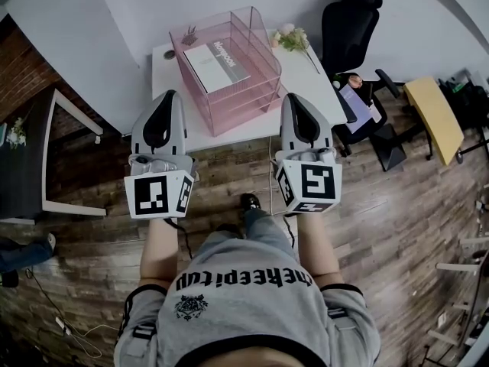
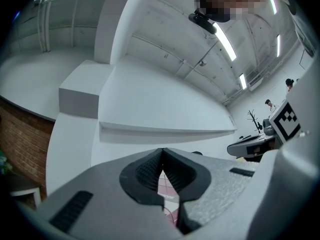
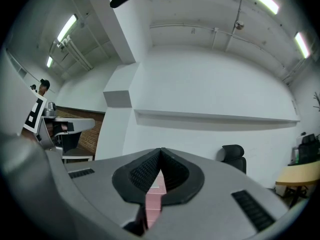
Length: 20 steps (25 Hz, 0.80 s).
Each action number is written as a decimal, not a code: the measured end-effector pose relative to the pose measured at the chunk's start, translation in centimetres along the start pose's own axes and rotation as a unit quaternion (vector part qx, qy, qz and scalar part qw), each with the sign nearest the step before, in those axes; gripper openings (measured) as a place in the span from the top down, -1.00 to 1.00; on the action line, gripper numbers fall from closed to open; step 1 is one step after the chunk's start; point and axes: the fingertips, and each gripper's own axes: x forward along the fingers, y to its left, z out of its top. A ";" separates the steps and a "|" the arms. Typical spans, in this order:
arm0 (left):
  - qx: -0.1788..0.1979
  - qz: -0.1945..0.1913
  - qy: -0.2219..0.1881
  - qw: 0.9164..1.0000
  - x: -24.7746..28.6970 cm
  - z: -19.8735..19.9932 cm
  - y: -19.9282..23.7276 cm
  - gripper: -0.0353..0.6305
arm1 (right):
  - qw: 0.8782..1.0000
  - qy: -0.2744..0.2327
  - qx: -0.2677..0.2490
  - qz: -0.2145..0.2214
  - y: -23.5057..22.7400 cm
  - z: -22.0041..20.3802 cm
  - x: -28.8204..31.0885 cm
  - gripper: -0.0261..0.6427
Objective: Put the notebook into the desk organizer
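While both grippers hang level at the near edge of the white bench (image 1: 170, 79), the notebook (image 1: 220, 61) lies flat in the top tray of the pink desk organizer (image 1: 246, 107), pale cover up with dark lettering along it; the organizer stands on the bench, turned at an angle, its stacked wire trays stepping down toward the person; the left tongs (image 1: 170, 95) sit just left of the organizer's near corner and the right tongs (image 1: 293, 97) just right of it, neither touching it as far as the head view shows; left tongs (image 2: 162, 150) pressed together, ribbed black pads meeting at the tip, nothing between them, only a sliver of pink showing through the slot below; right tongs (image 3: 161, 150) likewise pressed together and empty, pink of the organizer visible behind the slot; each gripper carries its marker cube (image 1: 159, 194) at the rear, over the person's forearms; a small bunch of flowers (image 1: 291, 40) lies on the bench's far right corner, apart from the organizer; a black office chair (image 1: 348, 26) stands beyond the bench at right; a yellow table (image 1: 434, 118) sits further right; wood-plank floor (image 1: 92, 243) underneath.
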 end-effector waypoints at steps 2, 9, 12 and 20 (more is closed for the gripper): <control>-0.001 0.001 -0.001 1.000 -0.2 0.1 0.0 0.88 | 1.000 0.000 0.000 -0.001 0.1 0.1 -0.2 0.92; -0.001 0.003 -0.002 1.000 -0.6 0.2 -0.1 0.88 | 1.000 0.001 -0.002 -0.005 0.2 0.2 -0.7 0.92; 0.000 0.002 -0.001 1.000 -0.8 0.2 -0.1 0.88 | 1.000 0.002 0.000 -0.007 0.3 0.2 -0.9 0.92; -0.003 0.002 0.003 1.000 -1.1 -0.3 0.2 0.88 | 1.000 0.002 0.005 -0.006 0.7 -0.1 -0.9 0.92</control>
